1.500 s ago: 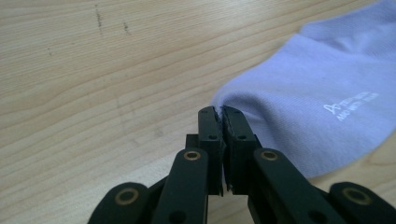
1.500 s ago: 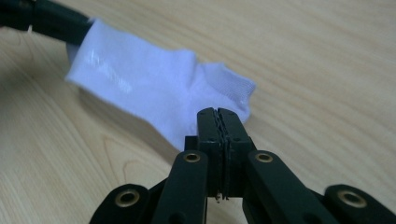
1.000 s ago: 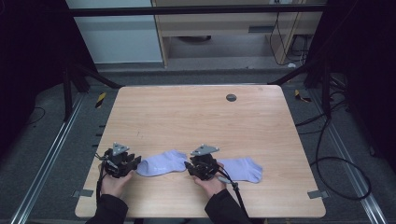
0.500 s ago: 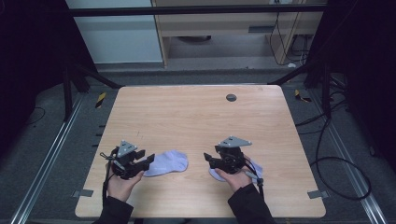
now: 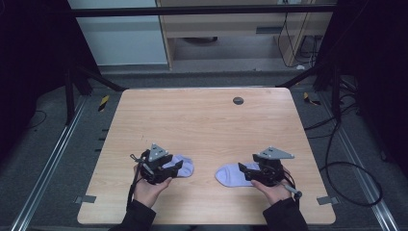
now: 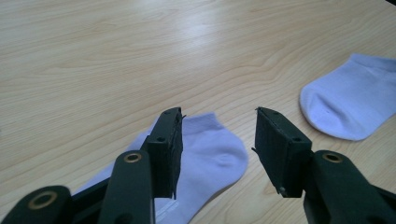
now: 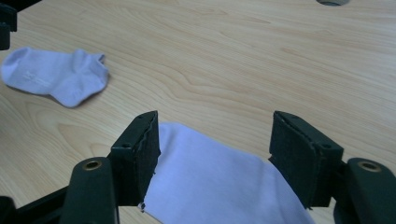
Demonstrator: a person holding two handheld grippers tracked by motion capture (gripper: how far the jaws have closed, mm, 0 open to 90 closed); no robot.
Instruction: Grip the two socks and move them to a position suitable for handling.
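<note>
Two pale lavender ankle socks lie flat near the front of the wooden table. The left sock lies under my left gripper. Its jaws have just been opening and stand apart above the sock without pressing it. The right sock lies under my right gripper. Those jaws have also just been opening and hold nothing. Each gripper view shows the other sock farther off.
A dark round grommet sits in the table near its far edge. The front edge runs just under both hands. Cables lie on the floor to the right, and a cabinet stands beyond the table.
Both hands moved to the right along the table's front. Both pairs of jaws opened wider. The right gripper went from the left end of its sock to the right end.
</note>
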